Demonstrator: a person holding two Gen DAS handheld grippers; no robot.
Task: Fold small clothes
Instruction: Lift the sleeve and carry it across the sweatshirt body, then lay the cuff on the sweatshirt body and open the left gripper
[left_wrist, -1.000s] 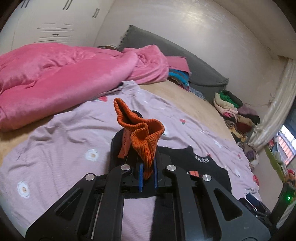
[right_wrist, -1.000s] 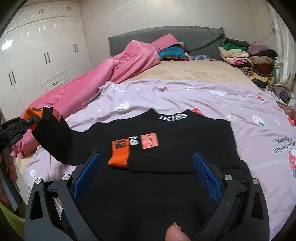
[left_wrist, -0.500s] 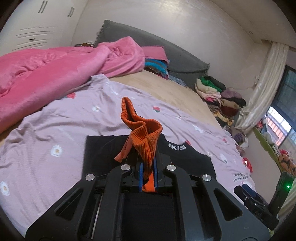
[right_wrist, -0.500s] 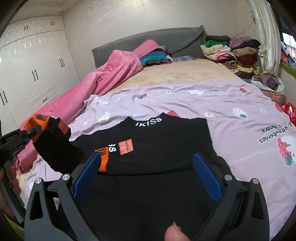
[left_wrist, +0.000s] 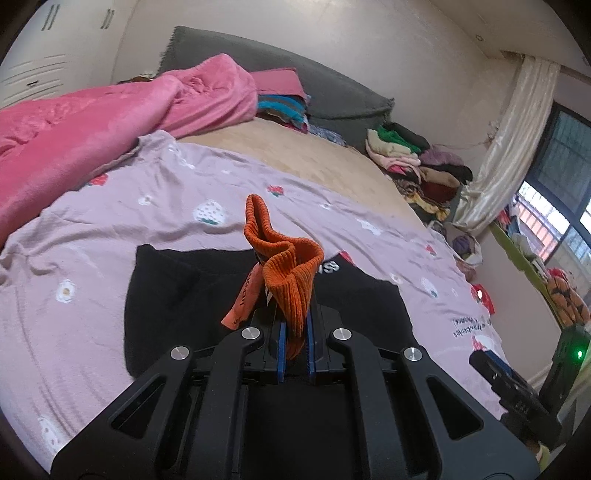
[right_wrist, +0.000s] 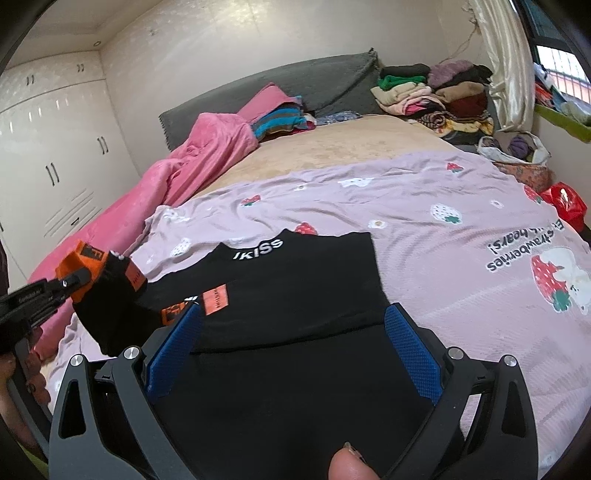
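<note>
The left gripper has its blue pads pressed together on the orange ribbed cuff of a black sweater, holding that sleeve end lifted off the bed. In the right wrist view this gripper enters from the left edge, held roughly level, with the sleeve draping down from it to the garment's body.

The right gripper hovers low over the near part of the sweater, fingers spread wide and holding nothing; its blue pads straddle the black fabric. A fingertip shows at the bottom edge.

The sweater lies flat on a lilac strawberry-print sheet, collar lettering on the far side, the other orange cuff folded across its chest. A pink blanket lies bunched on the left, and a pile of clothes sits far right.
</note>
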